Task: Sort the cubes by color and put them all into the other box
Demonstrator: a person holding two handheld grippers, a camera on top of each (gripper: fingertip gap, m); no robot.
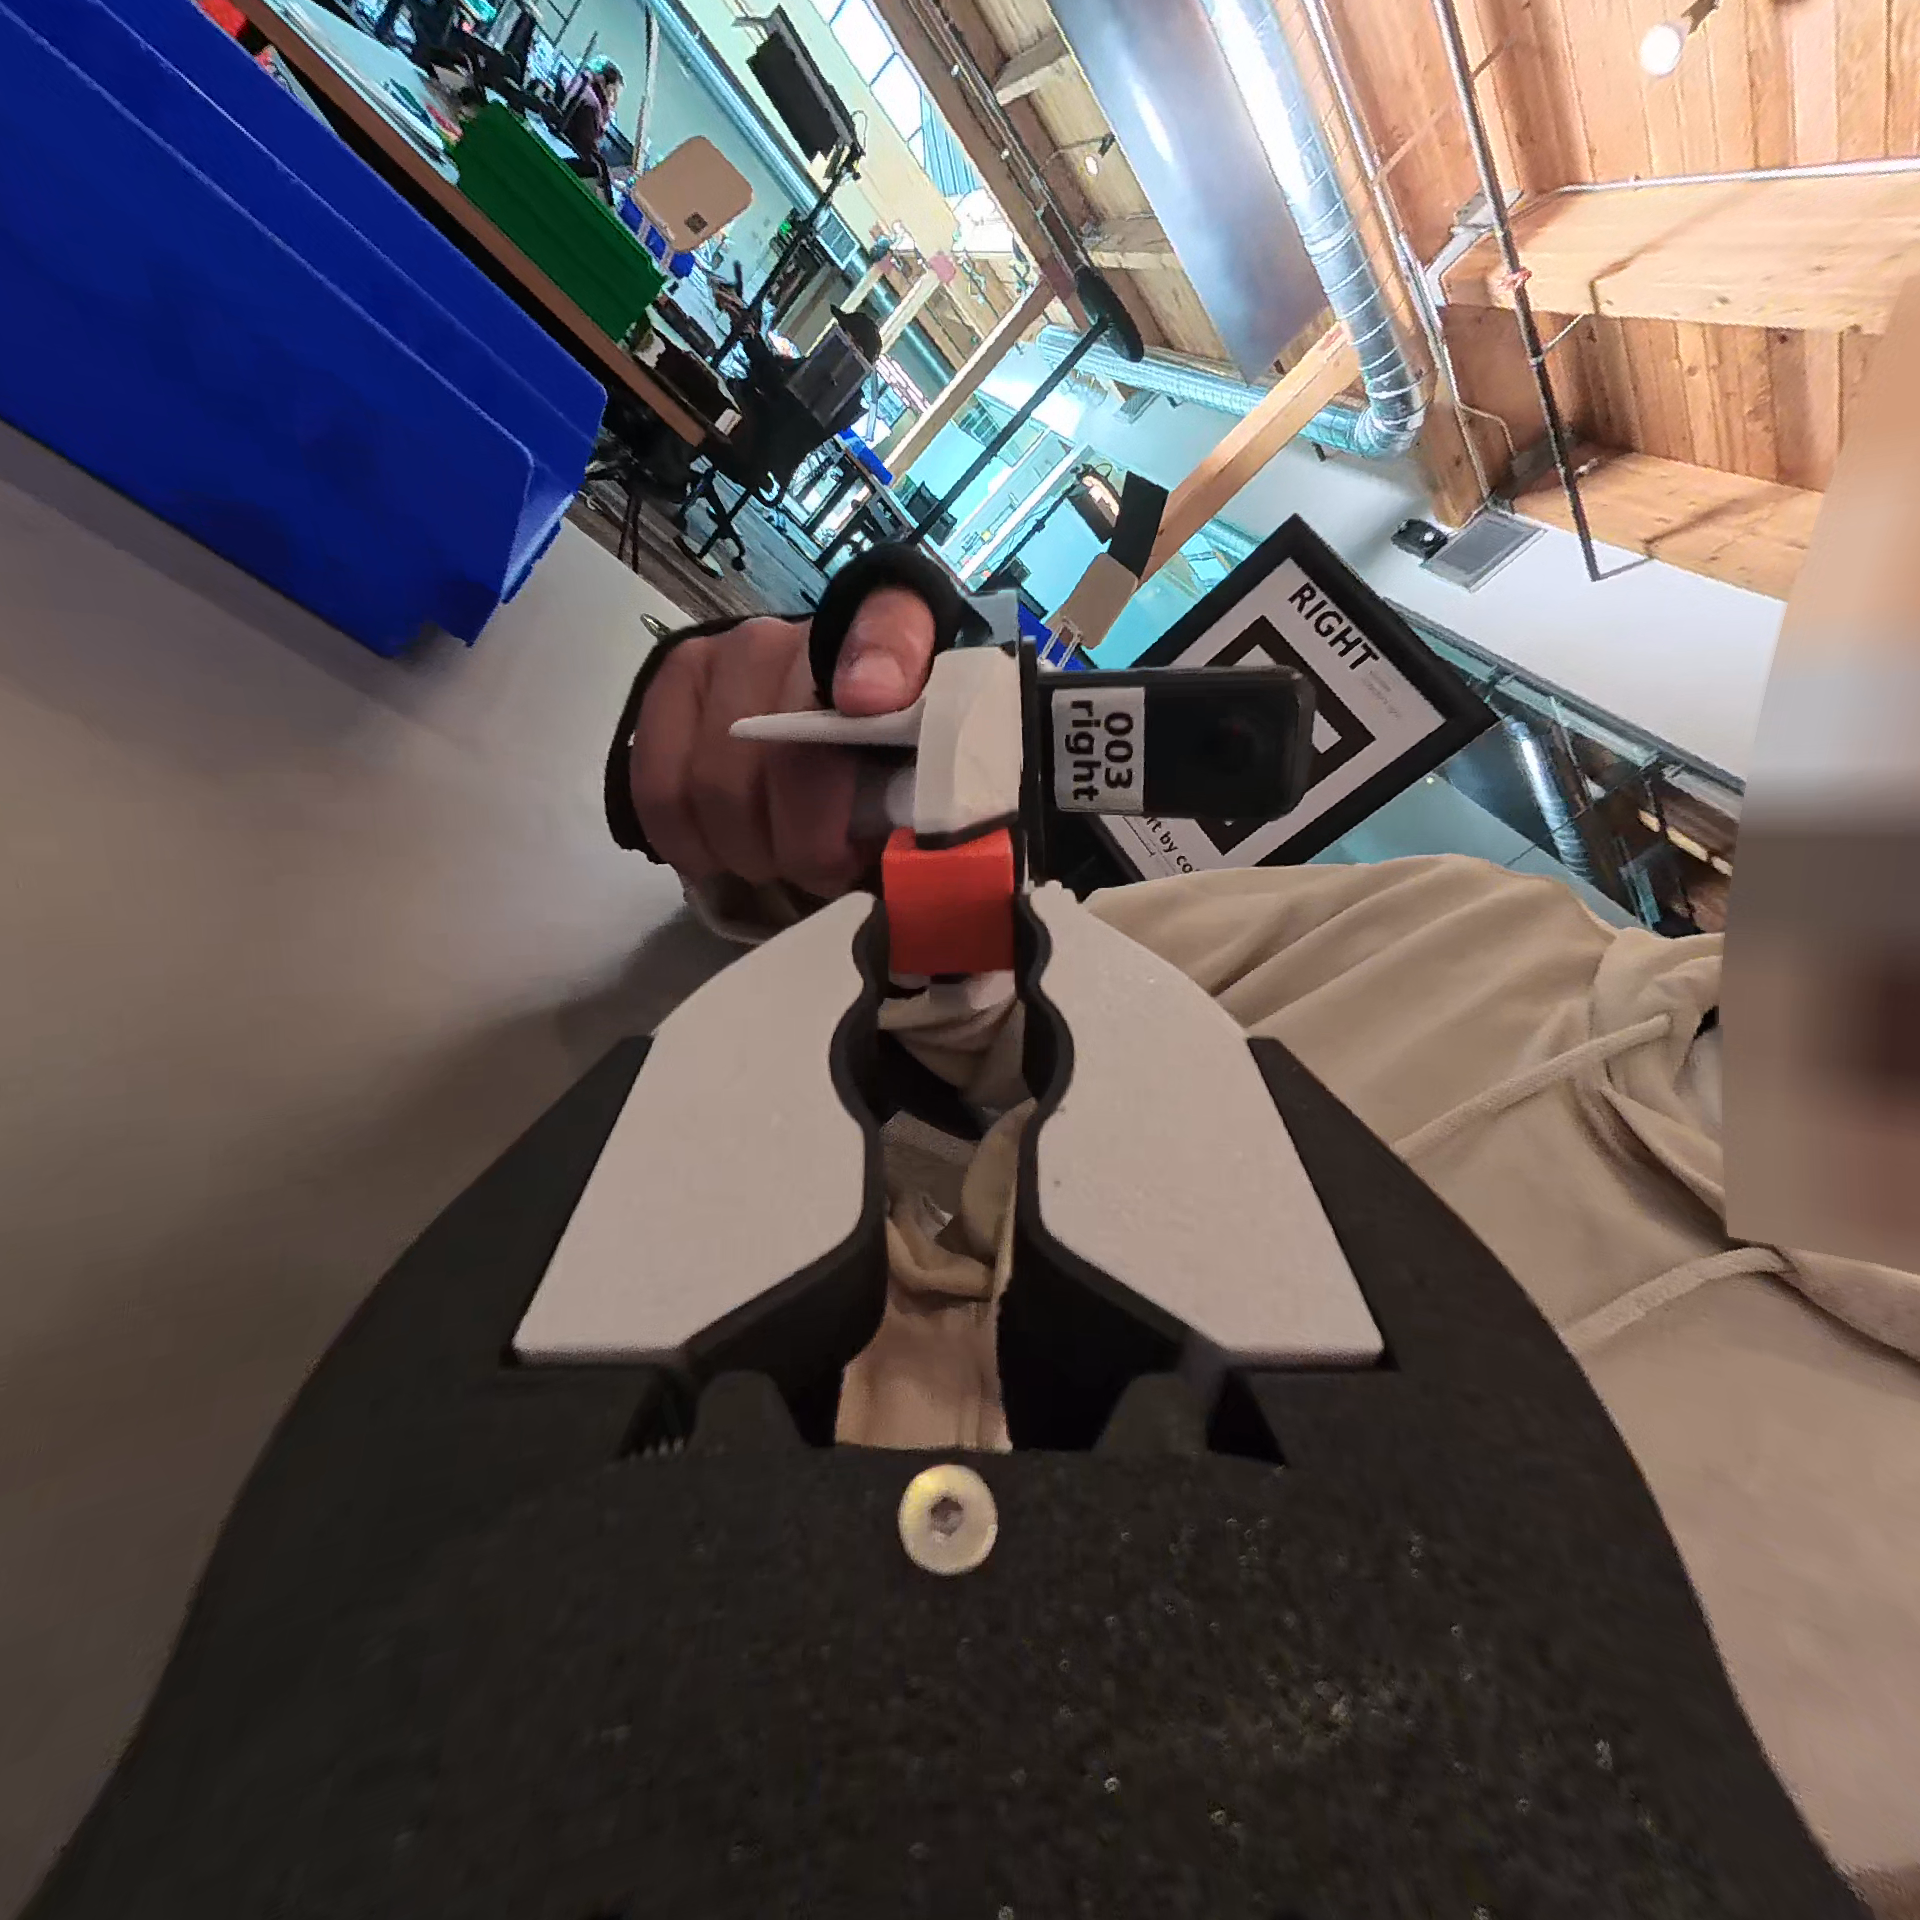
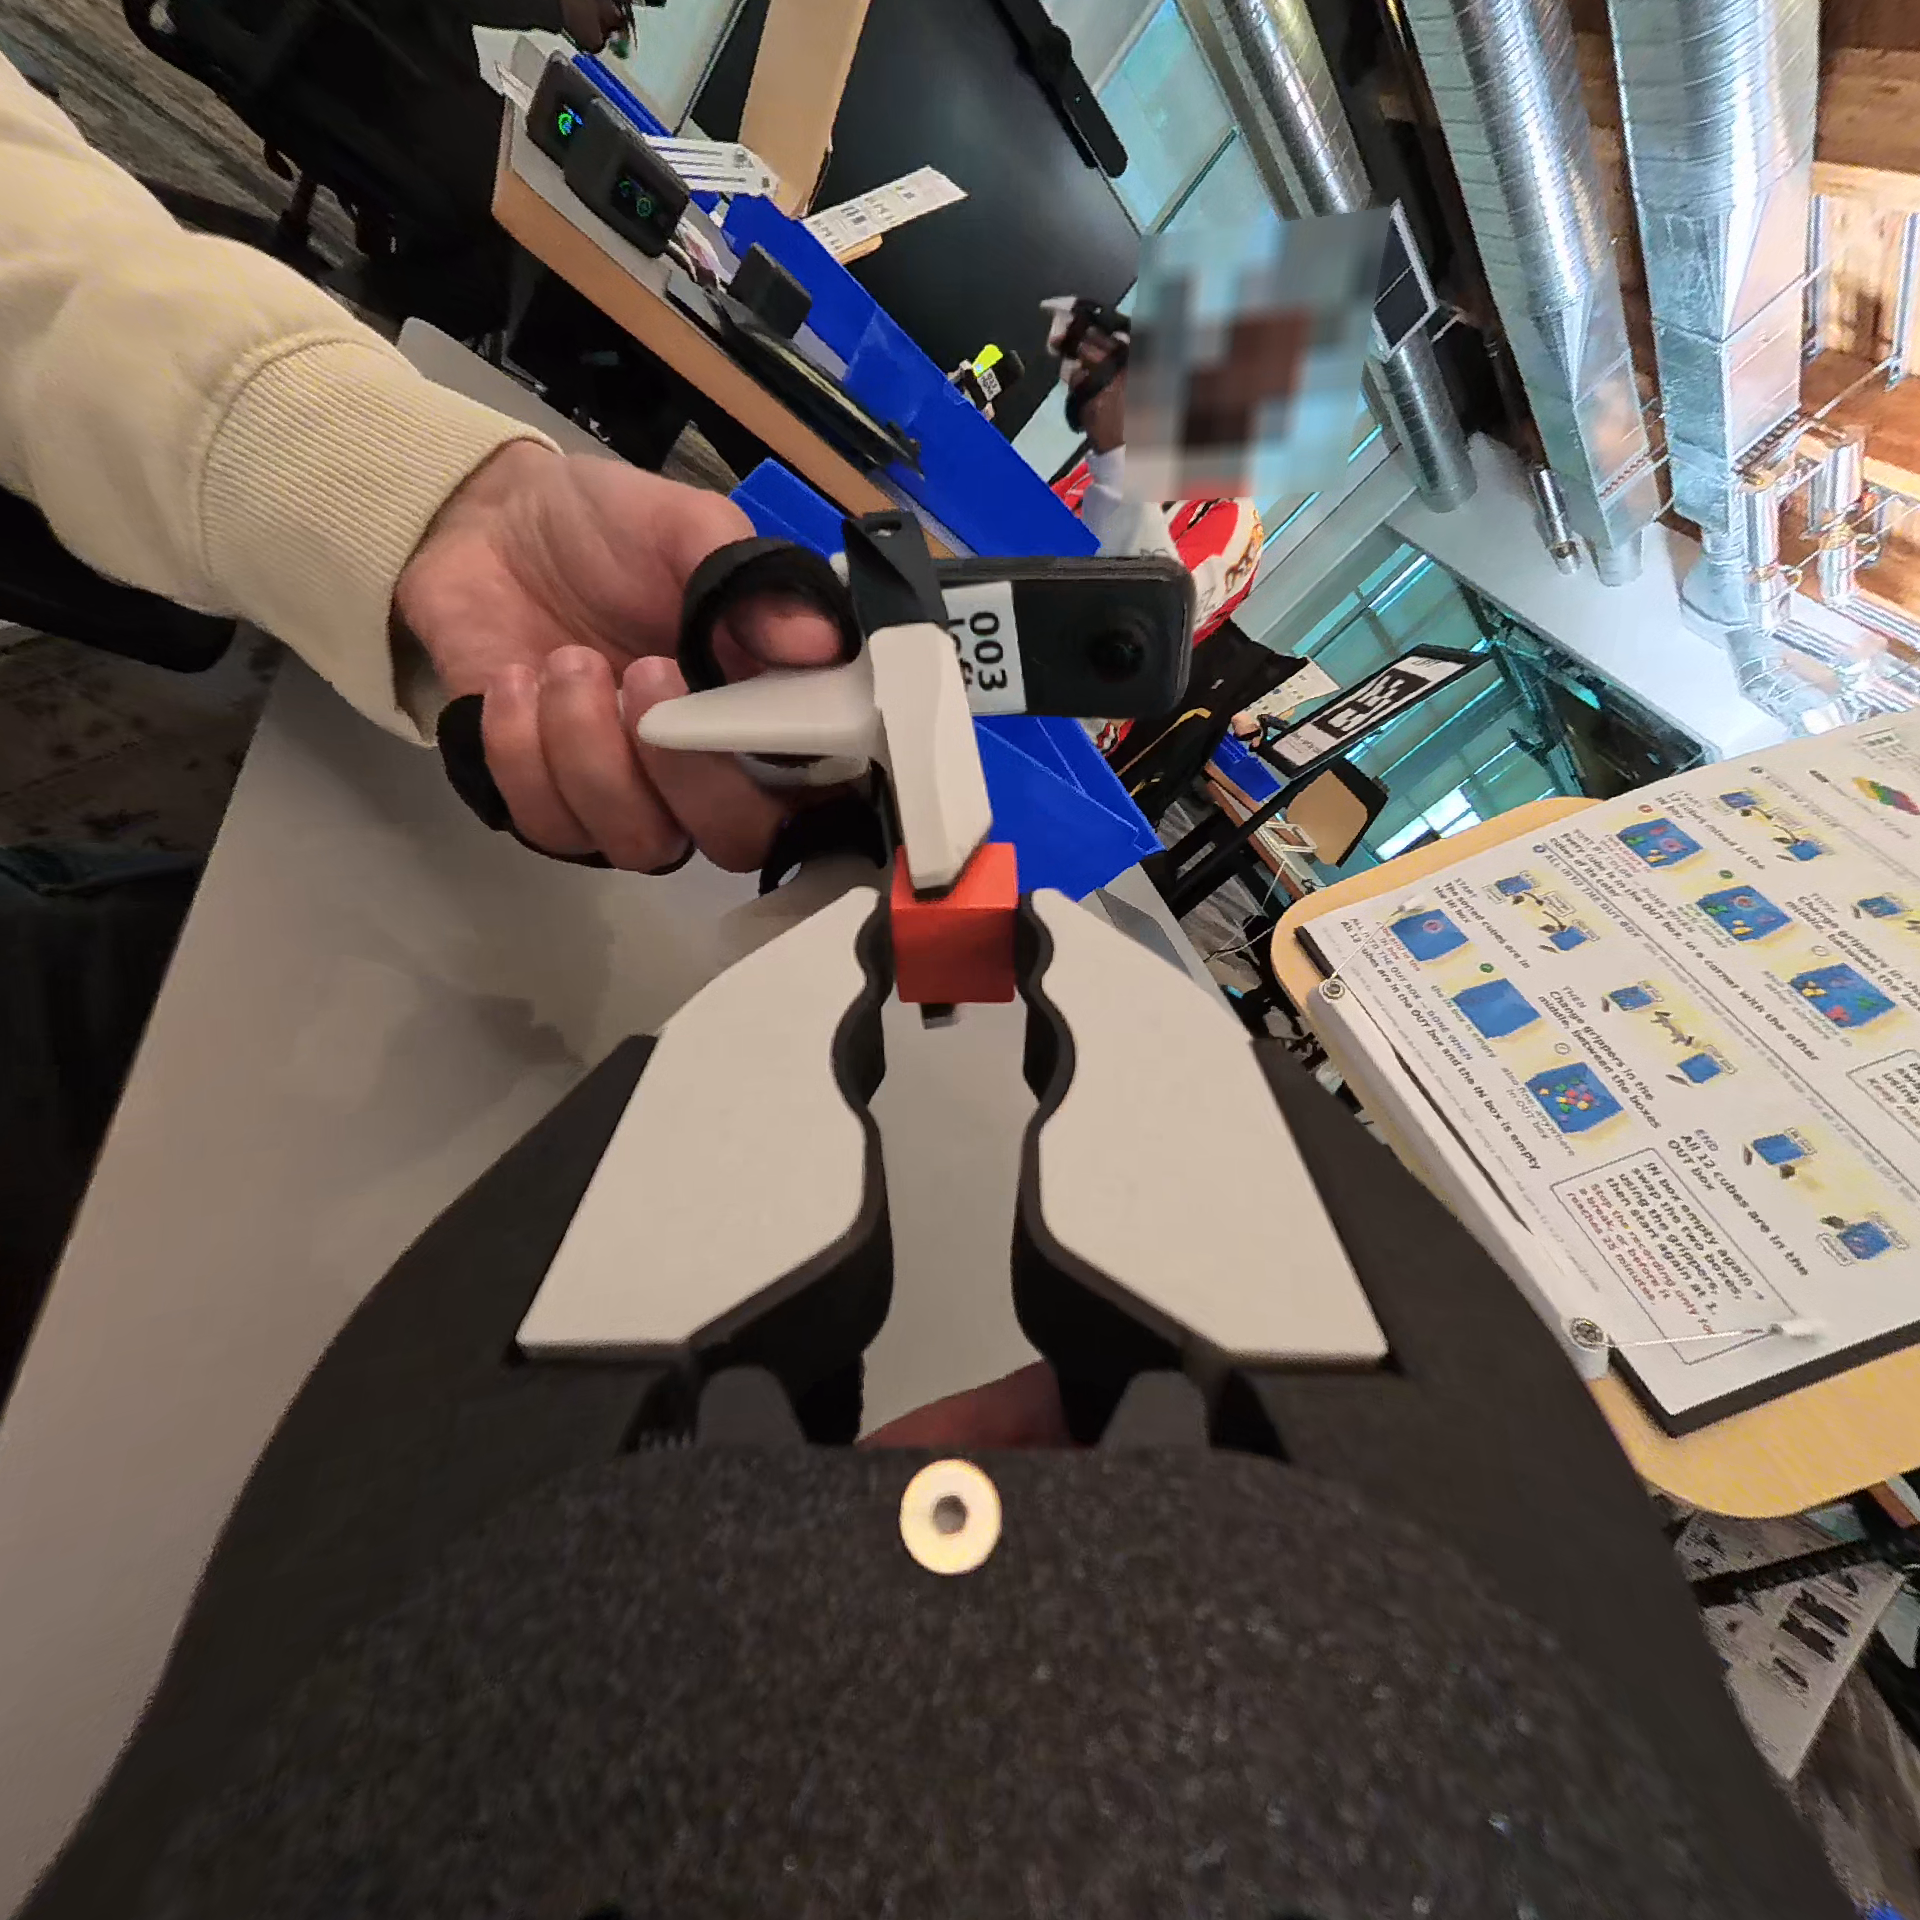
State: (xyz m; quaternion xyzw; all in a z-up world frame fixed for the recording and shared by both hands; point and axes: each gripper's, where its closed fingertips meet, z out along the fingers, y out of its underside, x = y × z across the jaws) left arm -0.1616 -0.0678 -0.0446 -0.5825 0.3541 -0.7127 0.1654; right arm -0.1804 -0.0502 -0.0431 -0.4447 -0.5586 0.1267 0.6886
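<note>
A red cube [image 1: 948,920] is held in the air between both grippers, above the grey table [image 1: 260,935]. My left gripper [image 1: 948,935] closes on the cube's two sides. The right gripper faces it, and its white fingers [image 1: 961,779] press the cube from above and below. In the right wrist view my right gripper [image 2: 951,951] flanks the same red cube [image 2: 954,940], and the left gripper's white fingers [image 2: 930,769] clamp it top and bottom. A blue box [image 1: 260,343] stands on the table behind.
A blue box [image 2: 1049,800] lies behind the left gripper. An illustrated instruction sheet [image 2: 1621,1049] on a wooden board stands at the right. The person's beige hoodie [image 1: 1455,1143] is close behind the right gripper. Other tables and people are in the background. Left and right tips are no more than a few centimetres apart.
</note>
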